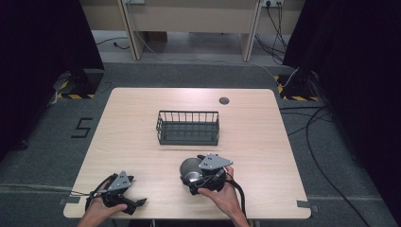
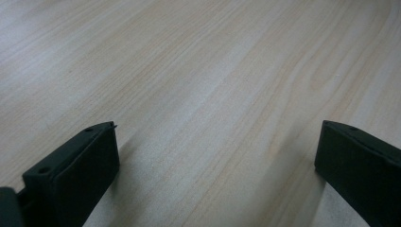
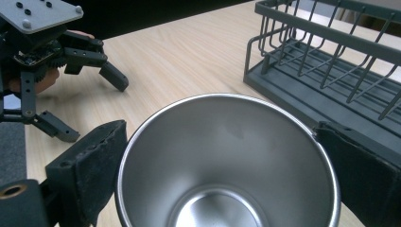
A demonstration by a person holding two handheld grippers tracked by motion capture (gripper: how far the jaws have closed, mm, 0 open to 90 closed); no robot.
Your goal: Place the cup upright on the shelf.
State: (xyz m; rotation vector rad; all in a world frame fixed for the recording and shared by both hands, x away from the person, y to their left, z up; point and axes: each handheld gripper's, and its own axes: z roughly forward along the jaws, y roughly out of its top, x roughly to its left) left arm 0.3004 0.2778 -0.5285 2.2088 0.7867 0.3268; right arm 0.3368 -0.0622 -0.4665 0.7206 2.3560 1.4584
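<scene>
Jaws of the right gripper [image 3: 222, 175] are seen in the right gripper view pressed against both sides of a stainless steel cup [image 3: 227, 165], which is clamped between them with its open mouth facing the camera. In the high view, the right gripper [image 1: 191, 176] is held by the right hand [image 1: 222, 194] at about 6 o'clock on the wooden table [image 1: 132, 137], and the cup [image 1: 190, 169] juts from it toward 10 o'clock. A dark wire basket [image 1: 188, 127] stands near the table's centre, at 12 o'clock from the cup and apart from it; in the right gripper view the basket [image 3: 331, 61] is at 2 o'clock.

Jaws of the left gripper [image 2: 217, 161] are spread wide over bare wood. It [image 1: 135, 204] is held by the left hand [image 1: 97, 213] at 7 o'clock on the table, well apart from the cup, with its cable trailing toward 9 o'clock.
</scene>
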